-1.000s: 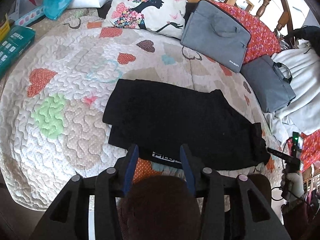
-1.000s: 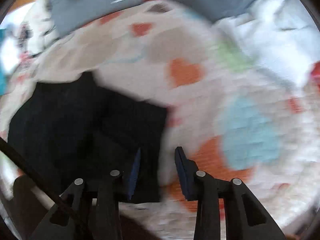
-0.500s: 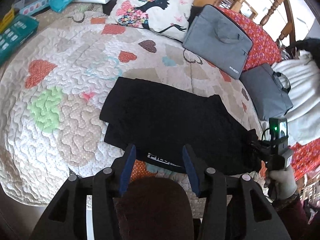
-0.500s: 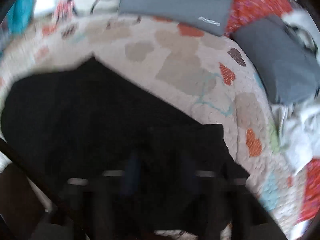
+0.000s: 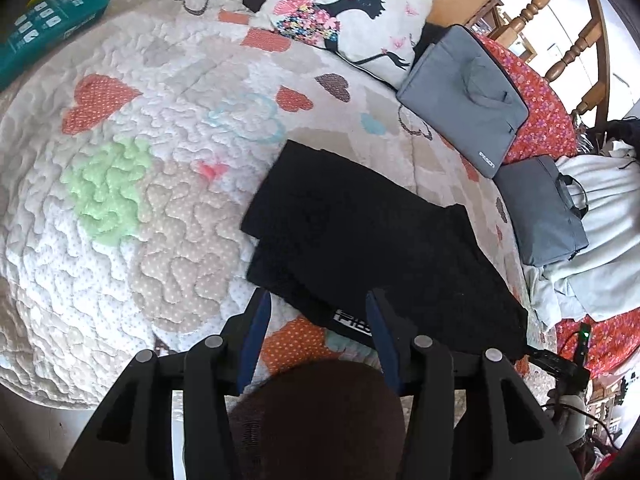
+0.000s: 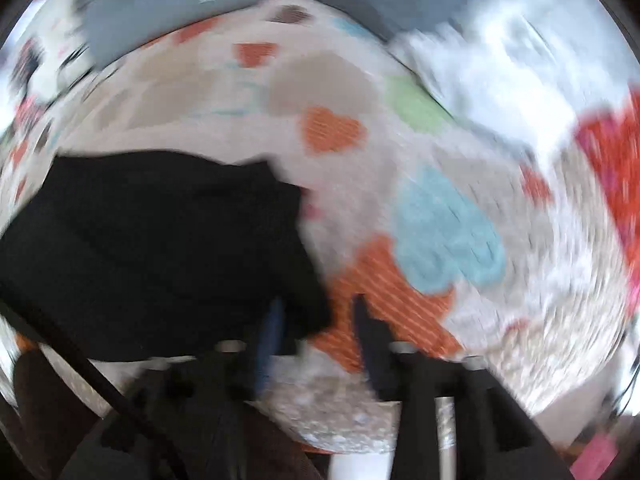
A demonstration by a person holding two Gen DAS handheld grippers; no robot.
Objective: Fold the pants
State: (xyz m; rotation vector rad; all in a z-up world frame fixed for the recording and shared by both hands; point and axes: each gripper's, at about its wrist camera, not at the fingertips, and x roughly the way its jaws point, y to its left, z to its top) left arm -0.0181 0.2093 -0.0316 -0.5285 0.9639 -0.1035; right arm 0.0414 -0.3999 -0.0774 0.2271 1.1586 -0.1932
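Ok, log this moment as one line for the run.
pants: folded flat on quilt | left tool: open, empty | right tool: open at pants corner, blurred

The pants (image 5: 372,240) are soft black cloth, matt and a little fuzzy, with a white printed label near one edge, and they lie on a puffy stitched quilt (image 5: 120,208) that looks bumpy, with cloth hearts and tiny dots on it. The left gripper (image 5: 316,322) is matt black plastic with smooth blue pads (image 5: 256,322) and small shiny metal screws, and the right gripper (image 6: 316,320) looks dark and plastic too, but it is too blurry to tell more. The two bags (image 5: 464,96) are smooth grey woven cloth, the pillow (image 5: 352,12) is smooth printed cloth, and the bed posts (image 5: 540,4) are shiny turned wood.
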